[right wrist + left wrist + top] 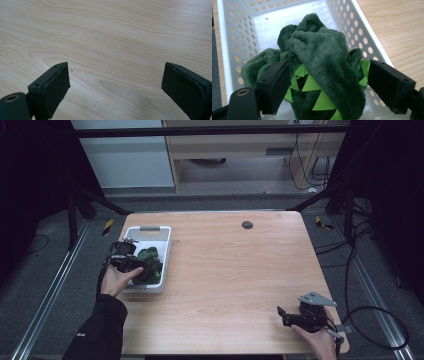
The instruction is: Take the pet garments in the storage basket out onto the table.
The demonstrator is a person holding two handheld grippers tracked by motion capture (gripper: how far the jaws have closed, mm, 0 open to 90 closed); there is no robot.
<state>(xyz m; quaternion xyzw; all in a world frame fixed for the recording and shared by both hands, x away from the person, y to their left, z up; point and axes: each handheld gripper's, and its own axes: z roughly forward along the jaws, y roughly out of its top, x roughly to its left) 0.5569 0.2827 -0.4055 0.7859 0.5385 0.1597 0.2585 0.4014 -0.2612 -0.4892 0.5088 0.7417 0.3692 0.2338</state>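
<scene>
One plush toy in the basket, left jaws set wide around it

One soft green plush toy [322,65] lies in the white perforated basket [165,251] at the table's left side. The left gripper [325,85] straddles it with jaws wide apart, one on each flank, not yet pinching. The toy looks light, floppy and easily squashed, with thin bright-green felt triangles that could fold or snag; the thick bunched middle seems the safest place to grip, not a loose flap. Bare wooden table [235,270] spans the centre. At the near right corner, the right gripper [113,85] hovers over bare wood, jaws spread and empty.
</scene>
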